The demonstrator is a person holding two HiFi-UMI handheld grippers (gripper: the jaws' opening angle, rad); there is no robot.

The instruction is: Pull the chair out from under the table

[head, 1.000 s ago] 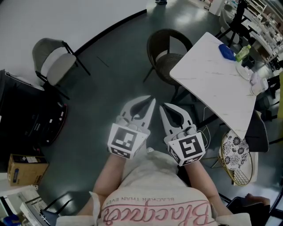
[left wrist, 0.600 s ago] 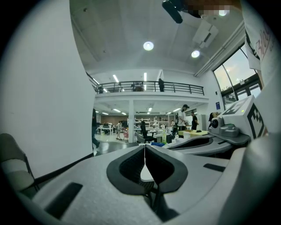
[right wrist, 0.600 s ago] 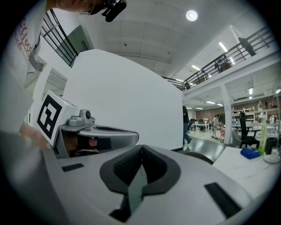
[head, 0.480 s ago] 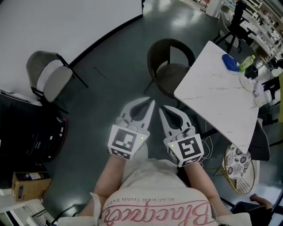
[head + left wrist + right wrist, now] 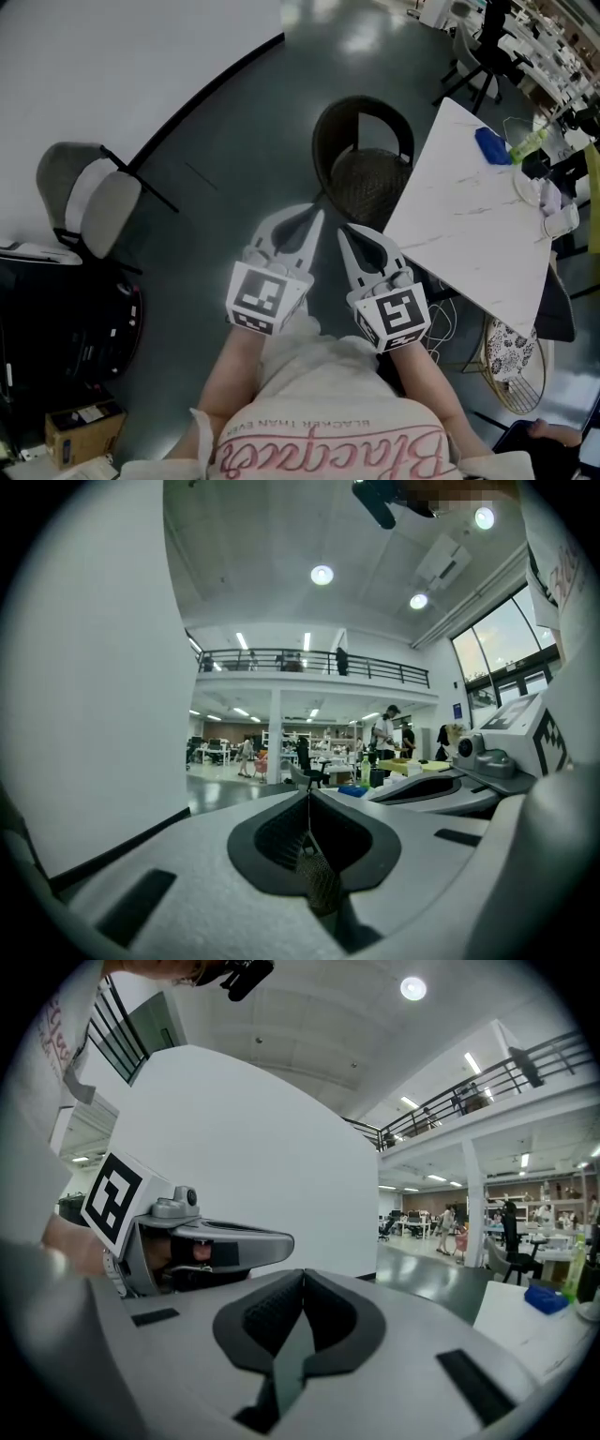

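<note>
A dark brown chair (image 5: 364, 164) with a rounded back stands with its seat partly tucked under the corner of the white marble table (image 5: 469, 225). Both grippers are held side by side in front of the person, short of the chair and pointing at it. My left gripper (image 5: 320, 215) is shut and empty, its tips just short of the seat's near edge. My right gripper (image 5: 342, 228) is shut too, with nothing in it. In the left gripper view the jaws (image 5: 308, 794) meet in a thin line. In the right gripper view the jaws (image 5: 302, 1274) are pressed together as well.
A grey chair (image 5: 89, 192) stands at the left by a white wall, with a black case (image 5: 66, 314) and a cardboard box (image 5: 84, 433) nearer. On the table lie a blue object (image 5: 492, 145) and a green bottle (image 5: 527, 141). A patterned wire stool (image 5: 511, 361) sits under the table's right side.
The person has walked toward the table. The brown chair and table now lie closer to the gripper tips. Both grippers stayed shut and side by side.
</note>
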